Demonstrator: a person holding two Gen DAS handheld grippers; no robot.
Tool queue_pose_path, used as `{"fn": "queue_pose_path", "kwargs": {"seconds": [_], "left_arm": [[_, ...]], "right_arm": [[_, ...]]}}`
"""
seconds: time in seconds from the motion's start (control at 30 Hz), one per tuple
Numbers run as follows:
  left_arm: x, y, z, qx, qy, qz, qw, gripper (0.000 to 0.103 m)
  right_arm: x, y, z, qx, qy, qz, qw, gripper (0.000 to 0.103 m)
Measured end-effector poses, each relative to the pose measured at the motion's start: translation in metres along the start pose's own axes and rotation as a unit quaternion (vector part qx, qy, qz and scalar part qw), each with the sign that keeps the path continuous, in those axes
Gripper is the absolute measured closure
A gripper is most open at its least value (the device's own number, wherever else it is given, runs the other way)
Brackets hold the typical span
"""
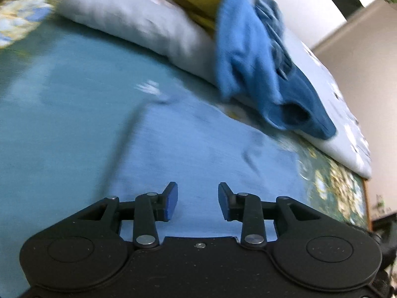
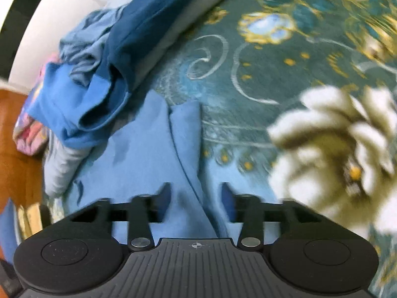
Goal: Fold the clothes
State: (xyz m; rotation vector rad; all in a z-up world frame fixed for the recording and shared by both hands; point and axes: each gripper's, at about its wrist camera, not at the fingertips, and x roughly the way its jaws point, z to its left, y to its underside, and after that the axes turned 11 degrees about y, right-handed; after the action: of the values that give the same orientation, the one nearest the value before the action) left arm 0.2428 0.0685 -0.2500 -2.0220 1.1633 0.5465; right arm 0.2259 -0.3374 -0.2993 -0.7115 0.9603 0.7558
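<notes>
A light blue garment (image 1: 198, 139) lies spread flat on the floral bedspread; it also shows in the right wrist view (image 2: 148, 154), with a sleeve (image 2: 187, 129) folded over its edge. My left gripper (image 1: 197, 202) is open and empty, low over the garment's middle. My right gripper (image 2: 196, 198) is open and empty, just above the garment's sleeve edge. A heap of blue clothes (image 1: 260, 57) lies on a pale pillow (image 1: 129, 22) beyond; the heap also shows in the right wrist view (image 2: 99, 74).
The dark green floral bedspread (image 2: 285, 74) stretches to the right. An olive-yellow garment (image 1: 196, 2) lies on the pillow. A pink patterned cloth (image 2: 29, 129) hangs at the bed's edge over a wooden floor (image 2: 15, 149). A beige wall (image 1: 367, 79) stands past the bed.
</notes>
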Motion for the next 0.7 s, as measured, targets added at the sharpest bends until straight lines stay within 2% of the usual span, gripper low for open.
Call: {"fn": "queue_pose_path", "kwargs": {"seconds": [0.03,0.13,0.17,0.23,0.3,0.4,0.57,0.6,0.7], "left_arm": [[0.012,0.001,-0.006,0.005,0.008,0.010,0.9999,0.073],[0.043,0.003,-0.020,0.017,0.028,0.036,0.9988,0.090],[0.051,0.003,-0.024,0.020,0.033,0.041,0.9984,0.091],[0.063,0.000,-0.027,0.023,0.037,0.045,0.9980,0.097],[0.072,-0.001,-0.028,0.021,0.033,0.051,0.9980,0.098],[0.083,-0.001,-0.024,0.017,0.020,0.065,0.9976,0.101],[0.093,-0.003,-0.013,-0.003,0.008,0.084,0.9964,0.101],[0.087,-0.006,-0.013,-0.004,0.011,0.083,0.9965,0.101],[0.053,-0.012,-0.008,-0.002,0.024,0.046,0.9987,0.100]], "right_arm": [[0.006,-0.002,0.004,-0.007,0.006,0.003,1.000,0.058],[0.024,-0.008,0.009,-0.004,0.003,0.009,1.000,0.060],[0.028,-0.009,0.010,0.001,0.000,0.008,1.000,0.061],[0.031,-0.010,0.011,0.009,-0.006,0.009,1.000,0.070],[0.033,-0.009,0.014,0.008,-0.012,0.014,1.000,0.091],[0.029,-0.008,0.026,-0.010,0.004,0.006,1.000,0.095],[0.007,-0.009,0.055,-0.037,0.020,-0.011,0.999,0.096],[0.002,-0.009,0.063,-0.047,0.021,-0.014,0.999,0.096],[-0.017,-0.009,0.095,-0.085,0.024,-0.022,0.996,0.096]]}}
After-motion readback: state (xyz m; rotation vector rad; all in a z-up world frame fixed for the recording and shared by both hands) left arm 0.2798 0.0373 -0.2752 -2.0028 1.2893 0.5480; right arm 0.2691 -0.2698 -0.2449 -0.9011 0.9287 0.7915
